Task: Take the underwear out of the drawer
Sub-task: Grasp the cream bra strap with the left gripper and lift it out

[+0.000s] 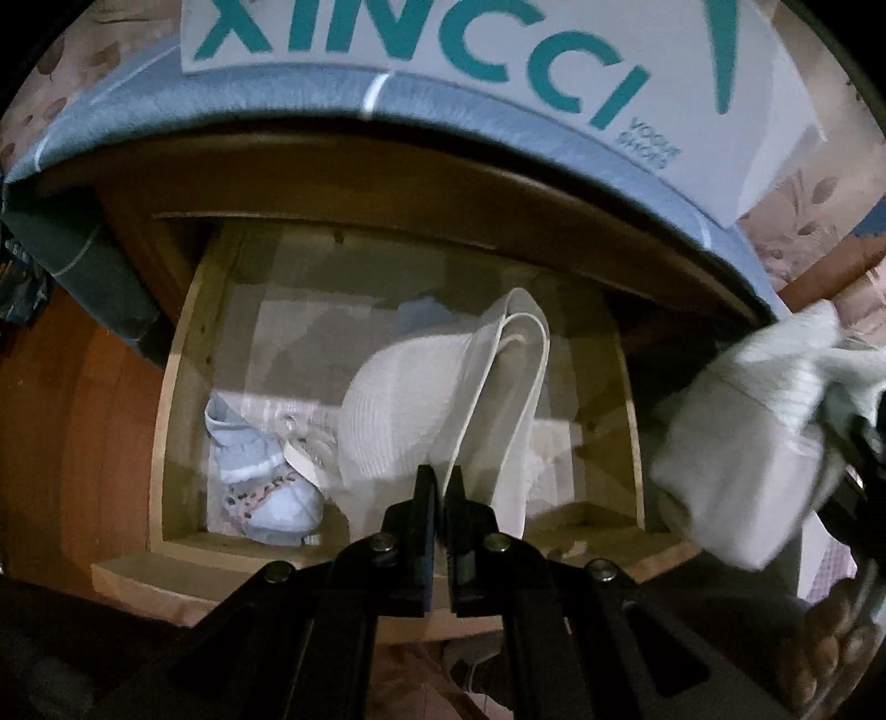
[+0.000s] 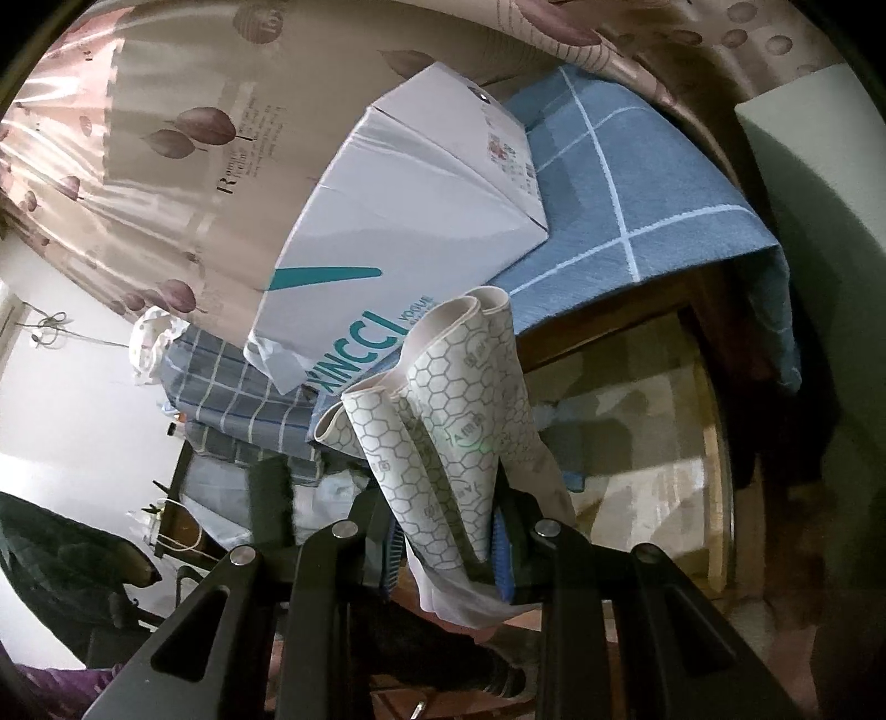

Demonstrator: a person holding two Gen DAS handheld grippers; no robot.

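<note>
The wooden drawer stands pulled out below me. My left gripper is shut on a white ribbed pair of underwear, held up over the drawer with its elastic band looping upward. Small light-blue and white garments lie in the drawer's left front corner. In the right wrist view my right gripper is shut on a white garment printed with grey hexagons, beside the drawer. That garment appears blurred at the right edge of the left wrist view.
A white shoe box with teal lettering sits on a blue checked cloth covering the cabinet top above the drawer. A leaf-patterned curtain hangs behind. Folded checked bedding lies to the left.
</note>
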